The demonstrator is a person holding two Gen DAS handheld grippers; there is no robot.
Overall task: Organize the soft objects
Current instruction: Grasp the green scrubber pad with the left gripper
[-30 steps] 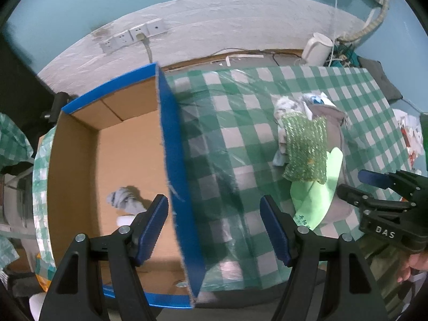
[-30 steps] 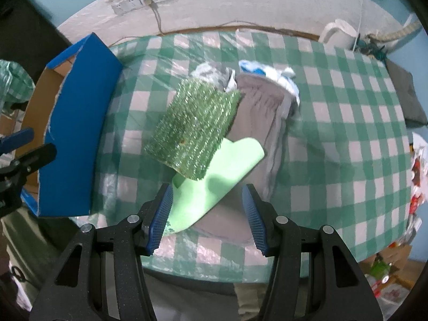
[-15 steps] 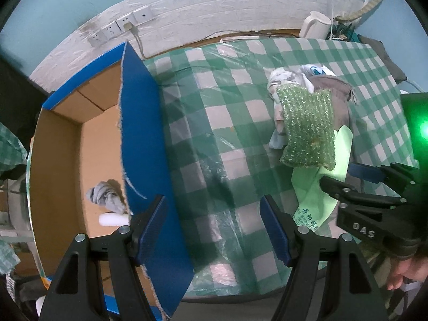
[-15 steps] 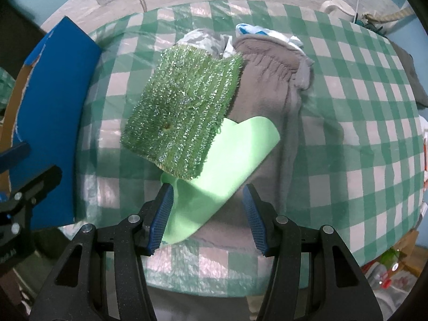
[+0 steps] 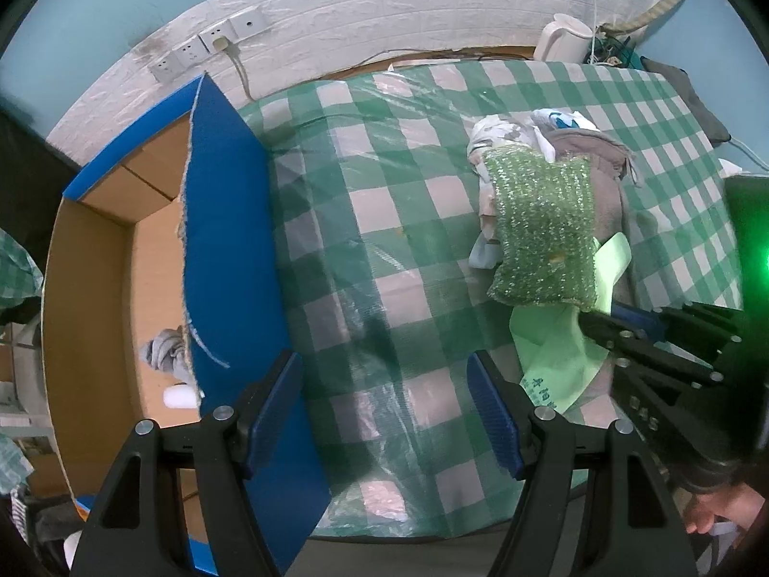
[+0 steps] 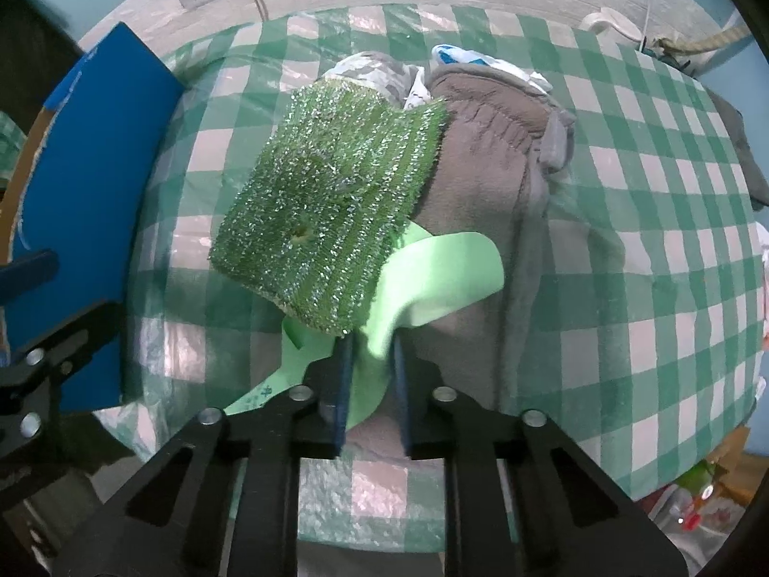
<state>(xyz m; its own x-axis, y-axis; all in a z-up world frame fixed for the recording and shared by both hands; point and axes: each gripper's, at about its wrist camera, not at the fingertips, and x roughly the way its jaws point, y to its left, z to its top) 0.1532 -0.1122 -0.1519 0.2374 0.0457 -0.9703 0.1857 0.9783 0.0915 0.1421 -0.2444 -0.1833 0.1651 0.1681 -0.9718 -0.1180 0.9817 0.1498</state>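
The right tool [image 6: 370, 370] is clenched on the light green cloth [image 6: 442, 274] near the surface's [image 6: 673, 240] front edge, the sparkly green scrubber [image 6: 331, 206] lying over it atop the grey garment [image 6: 485, 158]. The left tool [image 5: 384, 399] hangs released above the front edge, beside the cardboard box [image 5: 149, 259], which seems to hold a grey rag [image 5: 163, 351].

Dim, bluish-green indoor light. Glare streaks the plastic-covered tablecloth [image 5: 384, 154] toward the wall [image 5: 336, 14]. Strong fisheye bending with black corners. A green glow flares right of the scrubber [image 5: 540, 226].
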